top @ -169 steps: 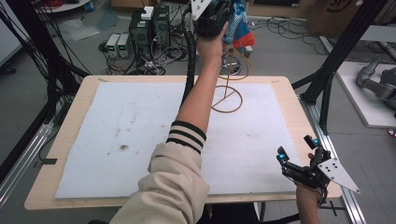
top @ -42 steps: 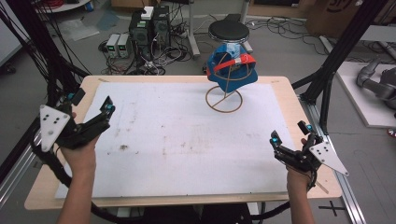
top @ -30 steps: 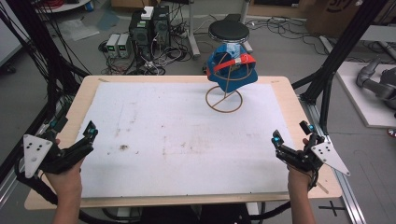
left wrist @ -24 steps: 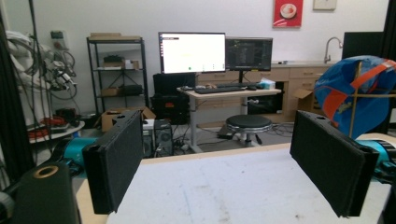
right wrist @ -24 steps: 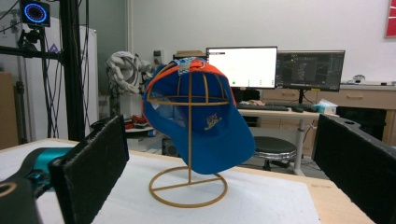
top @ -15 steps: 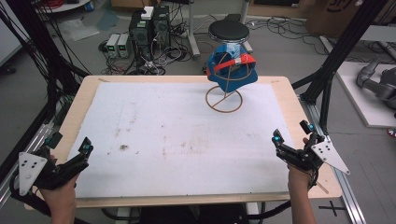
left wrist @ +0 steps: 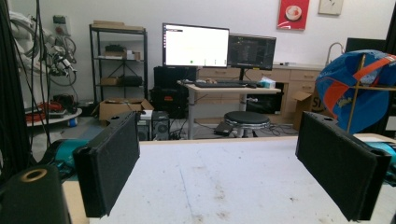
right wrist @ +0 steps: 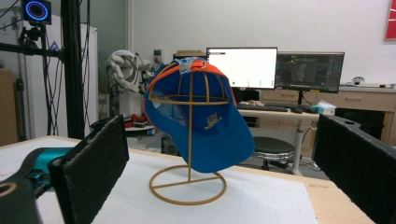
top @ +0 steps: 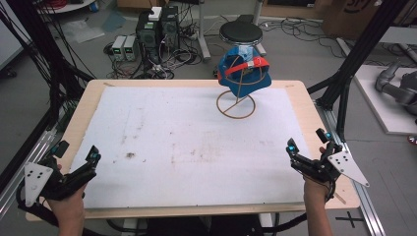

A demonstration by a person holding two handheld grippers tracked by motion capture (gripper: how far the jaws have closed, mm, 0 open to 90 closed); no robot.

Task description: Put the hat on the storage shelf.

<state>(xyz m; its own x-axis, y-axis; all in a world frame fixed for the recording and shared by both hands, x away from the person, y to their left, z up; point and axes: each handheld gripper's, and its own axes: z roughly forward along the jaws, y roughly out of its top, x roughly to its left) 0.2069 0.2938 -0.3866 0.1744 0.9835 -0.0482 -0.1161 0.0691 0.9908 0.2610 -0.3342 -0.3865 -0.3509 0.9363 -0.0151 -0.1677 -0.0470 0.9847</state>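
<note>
A blue and orange cap (top: pixel 244 70) hangs on a brass wire stand (top: pixel 236 106) at the far right of the white mat (top: pixel 187 142). My left gripper (top: pixel 77 151) hovers at the near left corner of the table. It is open; its jaws have just been opening and nothing is between them. In the left gripper view the pads (left wrist: pixel 112 163) frame bare mat, with the cap (left wrist: pixel 359 93) far off at the right. My right gripper (top: pixel 307 141) is open and empty at the near right edge, pointing at the cap (right wrist: pixel 201 126) and its stand (right wrist: pixel 188 184).
The wooden table rim (top: pixel 305 108) borders the mat. A black stool (top: pixel 241 32) and computer boxes (top: pixel 157 29) stand on the floor behind the table. Black frame posts (top: pixel 344 83) rise at the right, cabling and rails at the left (top: pixel 29 157).
My left arm has drawn back from the cap stand at the far side. Over the last second the left gripper sank toward the near left corner. The right gripper stayed put.
</note>
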